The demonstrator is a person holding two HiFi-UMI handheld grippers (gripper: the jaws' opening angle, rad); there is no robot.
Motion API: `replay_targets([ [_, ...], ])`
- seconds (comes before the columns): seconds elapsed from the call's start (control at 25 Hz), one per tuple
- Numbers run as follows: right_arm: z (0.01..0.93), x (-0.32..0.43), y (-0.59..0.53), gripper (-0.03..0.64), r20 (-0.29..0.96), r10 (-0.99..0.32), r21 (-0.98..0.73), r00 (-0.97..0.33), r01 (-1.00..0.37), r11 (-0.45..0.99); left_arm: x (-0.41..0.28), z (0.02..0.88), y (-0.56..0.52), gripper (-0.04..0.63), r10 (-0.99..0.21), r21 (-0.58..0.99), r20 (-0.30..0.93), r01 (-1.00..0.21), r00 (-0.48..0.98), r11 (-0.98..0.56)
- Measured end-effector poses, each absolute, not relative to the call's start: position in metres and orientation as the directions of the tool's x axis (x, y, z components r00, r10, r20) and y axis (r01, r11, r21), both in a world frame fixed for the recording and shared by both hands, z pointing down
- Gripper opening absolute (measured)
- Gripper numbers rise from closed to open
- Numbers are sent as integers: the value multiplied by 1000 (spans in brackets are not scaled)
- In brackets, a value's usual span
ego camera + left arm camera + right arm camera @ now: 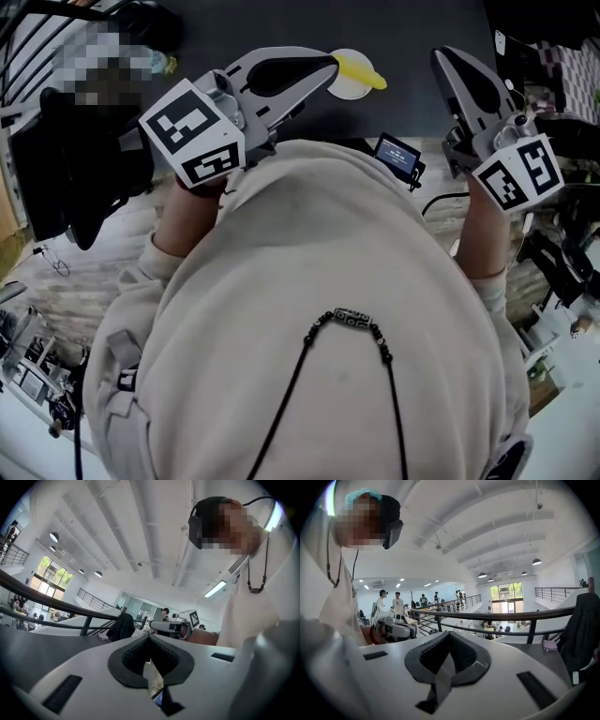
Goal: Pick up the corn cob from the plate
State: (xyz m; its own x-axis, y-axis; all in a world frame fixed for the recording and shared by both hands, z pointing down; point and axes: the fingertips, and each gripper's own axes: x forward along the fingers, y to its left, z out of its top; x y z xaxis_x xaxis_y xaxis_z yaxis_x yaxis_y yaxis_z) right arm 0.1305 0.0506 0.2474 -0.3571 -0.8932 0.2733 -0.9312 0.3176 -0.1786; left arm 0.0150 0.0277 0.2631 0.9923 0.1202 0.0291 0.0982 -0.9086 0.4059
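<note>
In the head view a yellow corn cob lies on a small white plate at the far edge of a dark tabletop. My left gripper reaches in from the left. Its tips sit just beside the cob and hide part of the plate. The jaws are shut with nothing between them. My right gripper is held up at the right, apart from the plate, also shut and empty. Neither gripper view shows the cob. Both look out level across a hall.
A small device with a lit blue screen and its cable sit at the table's near edge. A black chair with a dark garment stands to the left. The person's pale sweatshirt fills the lower head view. Clutter lies at the right.
</note>
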Motion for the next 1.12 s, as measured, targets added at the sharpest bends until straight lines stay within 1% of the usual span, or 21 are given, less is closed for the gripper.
replay_targets([
  [0.2, 260, 126, 31, 14, 296, -858, -222, -420, -904, 366, -1, 256, 19, 3, 49, 412, 46, 26, 998, -911],
  [0.44, 311, 138, 1, 17, 400, -784, -229, -475, -880, 417, 1, 276, 0, 3, -26, 460, 66, -54, 997, -886],
  [0.64, 336, 138, -9, 58, 441, -734, -280, -517, -856, 435, 1, 276, 0, 3, -80, 471, 72, -105, 994, -876],
  [0.76, 354, 147, -15, 107, 465, -698, -313, -544, -839, 446, 10, 274, 2, 3, -105, 473, 78, -129, 991, -872],
  [0.96, 395, 157, -24, 141, 535, -632, -311, -561, -826, 471, 15, 290, -6, 3, -150, 495, 99, -179, 984, -850],
  [1.12, 422, 152, -24, 183, 560, -572, -372, -600, -798, 474, 12, 297, -4, 3, -177, 507, 119, -213, 977, -835],
])
